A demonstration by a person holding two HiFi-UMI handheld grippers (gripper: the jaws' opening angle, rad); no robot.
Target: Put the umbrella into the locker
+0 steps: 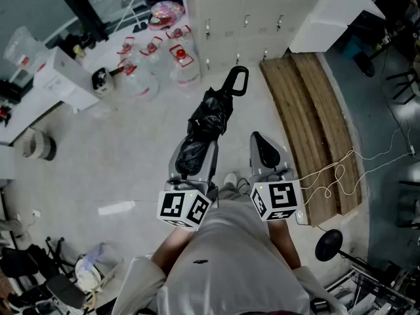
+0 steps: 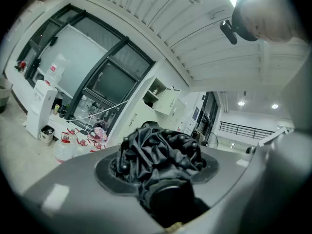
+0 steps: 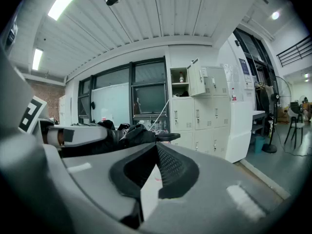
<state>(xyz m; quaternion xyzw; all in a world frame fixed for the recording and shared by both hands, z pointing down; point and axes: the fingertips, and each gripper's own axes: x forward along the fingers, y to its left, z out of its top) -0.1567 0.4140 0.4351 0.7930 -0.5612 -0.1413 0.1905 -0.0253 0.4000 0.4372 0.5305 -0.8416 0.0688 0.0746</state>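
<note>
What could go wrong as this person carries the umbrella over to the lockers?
The left gripper is clamped on the loose, bunched fabric at one end of the umbrella, with the right gripper empty, so it might slip or sag. Its handle sticks far out ahead and could catch a locker edge or the water jugs on the floor. The white cable looping to the person's right could trip them.

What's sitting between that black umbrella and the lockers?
Between umbrella and lockers, only bare floor, by the head view; water jugs stand to the left.
</note>
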